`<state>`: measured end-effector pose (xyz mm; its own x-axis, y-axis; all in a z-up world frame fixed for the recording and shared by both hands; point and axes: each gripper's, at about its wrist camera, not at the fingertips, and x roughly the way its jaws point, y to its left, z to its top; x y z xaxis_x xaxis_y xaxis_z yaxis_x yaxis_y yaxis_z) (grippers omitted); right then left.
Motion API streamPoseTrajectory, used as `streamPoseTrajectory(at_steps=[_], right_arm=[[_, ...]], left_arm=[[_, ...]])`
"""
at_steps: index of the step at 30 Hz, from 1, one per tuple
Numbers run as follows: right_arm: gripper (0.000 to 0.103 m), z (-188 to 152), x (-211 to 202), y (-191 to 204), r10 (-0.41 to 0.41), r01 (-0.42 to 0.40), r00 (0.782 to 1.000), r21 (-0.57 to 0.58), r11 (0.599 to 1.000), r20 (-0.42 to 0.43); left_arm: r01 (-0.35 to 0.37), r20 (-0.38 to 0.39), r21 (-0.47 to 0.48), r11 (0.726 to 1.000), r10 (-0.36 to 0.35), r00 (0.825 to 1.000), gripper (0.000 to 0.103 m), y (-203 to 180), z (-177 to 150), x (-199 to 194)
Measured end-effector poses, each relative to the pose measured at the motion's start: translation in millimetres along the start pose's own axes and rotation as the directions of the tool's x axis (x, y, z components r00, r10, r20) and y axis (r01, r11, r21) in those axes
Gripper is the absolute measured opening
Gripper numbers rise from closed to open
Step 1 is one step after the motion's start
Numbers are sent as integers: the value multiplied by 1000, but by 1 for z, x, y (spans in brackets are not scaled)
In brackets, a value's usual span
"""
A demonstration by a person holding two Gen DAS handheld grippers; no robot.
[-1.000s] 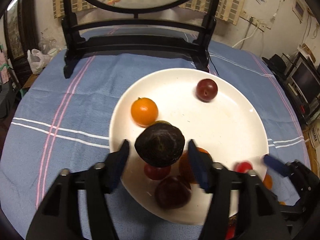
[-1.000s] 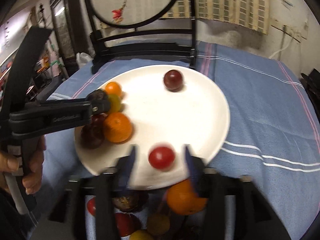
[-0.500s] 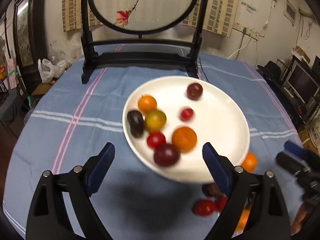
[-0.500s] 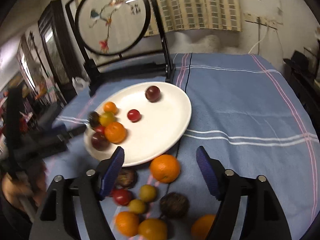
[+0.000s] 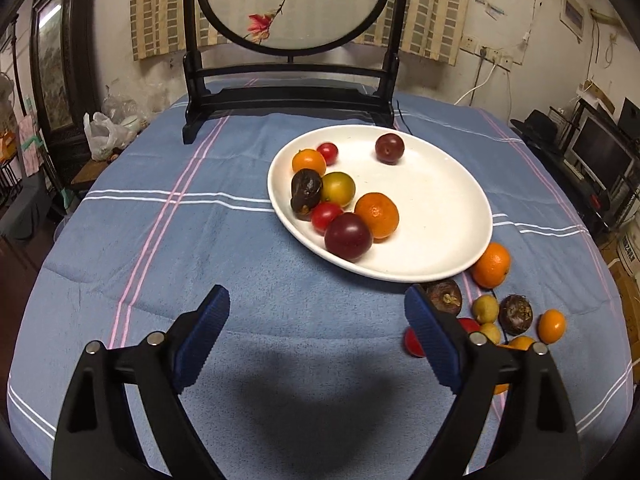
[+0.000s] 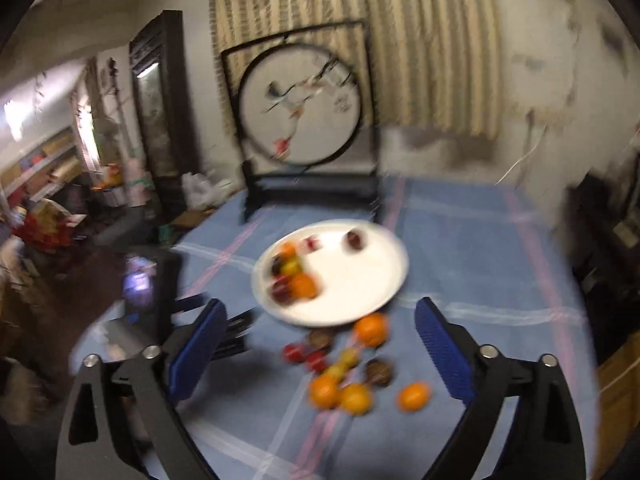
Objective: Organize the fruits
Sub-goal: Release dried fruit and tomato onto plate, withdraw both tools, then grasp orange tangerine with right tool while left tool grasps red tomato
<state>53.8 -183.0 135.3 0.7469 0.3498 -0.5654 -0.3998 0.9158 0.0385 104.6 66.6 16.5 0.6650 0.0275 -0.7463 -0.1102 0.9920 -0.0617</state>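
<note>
With your left gripper (image 5: 316, 334) and right gripper (image 6: 320, 346) both released and empty, crowded loose fruits (image 5: 500, 312) near the white plate (image 5: 440, 256) may roll if nudged.

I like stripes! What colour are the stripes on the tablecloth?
Pink and white on the blue tablecloth; clearest in the left wrist view.

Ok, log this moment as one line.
left gripper: open, empty | right gripper: open, empty | white plate: several fruits on it | loose fruit pile: on blue tablecloth beside plate
</note>
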Motion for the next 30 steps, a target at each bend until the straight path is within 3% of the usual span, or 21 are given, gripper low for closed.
streamPoseTrajectory(at_steps=[4,10,14,17,23,26,28,30], right_arm=[[97,-18,39,-21,-46,47,996,12,999,-76],[96,-67,89,-59,-138,140,966,-5,990,-219],[79,-95,100,-69,-130,127,950,-29,991,-284],[73,-110,106,-70,-111,105,940,-34,994,-323],[53,-120,128,-67,-87,82,922,-30,996,-376],[38,-123,139,-65,-71,67,916,-25,997,-395],[38,-124,140,-65,-65,64,921,-17,998,-384],[37,-124,138,-66,-58,62,925,-1,998,-375]], left_arm=[[24,-19,43,999,-23,1000,87,-11,-4,5],[52,-95,131,990,-39,995,87,-33,-23,22],[70,-132,150,986,-50,990,87,-40,-32,30],[70,-147,163,984,-46,988,87,-43,-36,34],[74,-164,162,984,-47,985,87,-41,-41,38],[71,-173,157,985,-44,984,87,-40,-42,40],[74,-176,153,985,-46,983,86,-40,-42,42],[82,-185,153,985,-53,981,74,-41,-41,46]])
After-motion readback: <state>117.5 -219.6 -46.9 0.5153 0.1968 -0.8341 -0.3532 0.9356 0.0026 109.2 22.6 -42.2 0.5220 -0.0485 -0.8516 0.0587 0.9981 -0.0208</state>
